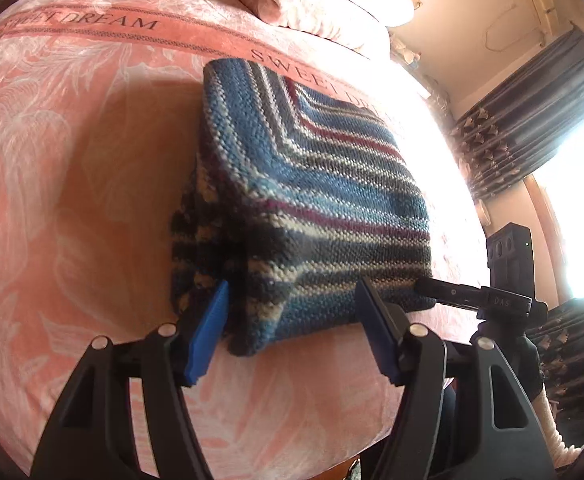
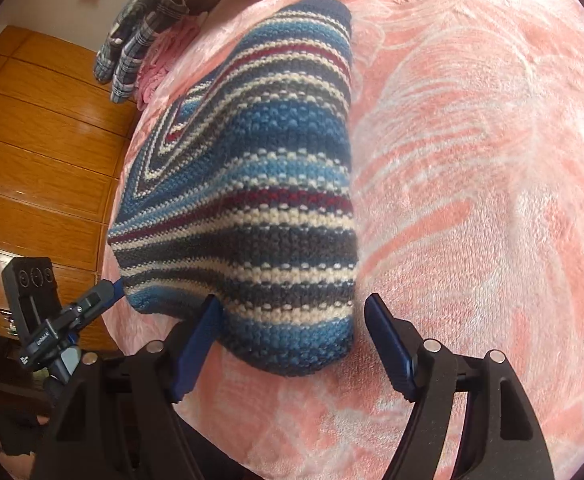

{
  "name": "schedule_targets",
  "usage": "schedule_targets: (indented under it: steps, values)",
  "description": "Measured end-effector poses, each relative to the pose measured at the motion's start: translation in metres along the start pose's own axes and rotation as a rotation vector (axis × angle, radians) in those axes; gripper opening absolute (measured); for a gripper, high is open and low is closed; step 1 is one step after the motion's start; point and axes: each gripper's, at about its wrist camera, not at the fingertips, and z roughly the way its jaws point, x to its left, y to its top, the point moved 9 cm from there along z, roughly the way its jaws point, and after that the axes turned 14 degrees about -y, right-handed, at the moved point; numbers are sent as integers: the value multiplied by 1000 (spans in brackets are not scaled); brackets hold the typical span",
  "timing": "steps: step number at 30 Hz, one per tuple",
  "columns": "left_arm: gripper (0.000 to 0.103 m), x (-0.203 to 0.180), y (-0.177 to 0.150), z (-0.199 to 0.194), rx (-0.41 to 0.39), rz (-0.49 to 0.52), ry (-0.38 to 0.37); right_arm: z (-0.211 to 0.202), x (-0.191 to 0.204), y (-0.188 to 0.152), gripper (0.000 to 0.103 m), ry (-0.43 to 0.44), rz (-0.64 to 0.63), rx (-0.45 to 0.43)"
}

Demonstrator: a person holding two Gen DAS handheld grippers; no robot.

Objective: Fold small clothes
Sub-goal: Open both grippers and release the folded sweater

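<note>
The left gripper points low along the bed, its 2 blue rubber-padded fingers spread apart around the near left corner of the folded knitted garment with blue, white, grey and maroon stripes. The right gripper sits likewise at the near right corner, its jaws spread wide with a gap beside the knit. The chunky, ribbed garment lies as a thick rectangle on the plush pink floral blanket. Glossy orange wooden panels stand beside the bed.
</note>
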Motion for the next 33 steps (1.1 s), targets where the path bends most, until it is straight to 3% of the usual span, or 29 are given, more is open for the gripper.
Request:
schedule_targets:
  steps: [1,3,5,7,9,11,18,22,26,28,30,33]
  values:
    - [54,1,1,6,13,-1,21,0,3,-2,75,2,-1,0]
    - [9,2,2,12,33,-30,-2,-2,9,-3,75,-1,-4,-7]
    - [8,3,9,-1,-13,-94,-77,-5,13,-3,75,-20,-18,-14]
    - [8,10,20,-28,-84,-98,-66,-10,18,-6,75,-21,-31,-20]
    - [8,23,28,-48,-110,-107,-71,-13,25,-7,75,-18,-40,-28]
    - [8,40,26,-50,-86,-132,-54,-12,28,-7,72,-10,-37,-36]
    - [9,63,-8,-4,45,-92,46,13,19,-13,62,-119,-15,0]
    - [13,65,-10,2,42,-75,65,27,9,-15,60,-115,31,23]
    - [15,65,-9,-4,32,-97,66,24,16,-13,62,-165,-8,17]
    - [22,58,-10,-12,29,-99,80,12,20,-12,63,-188,-15,-5]
    - [46,49,-12,-24,25,-77,129,-4,25,-11,70,-216,-35,-46]
    - [58,26,-17,-42,19,-37,170,-33,31,-13,82,-291,-74,-111]
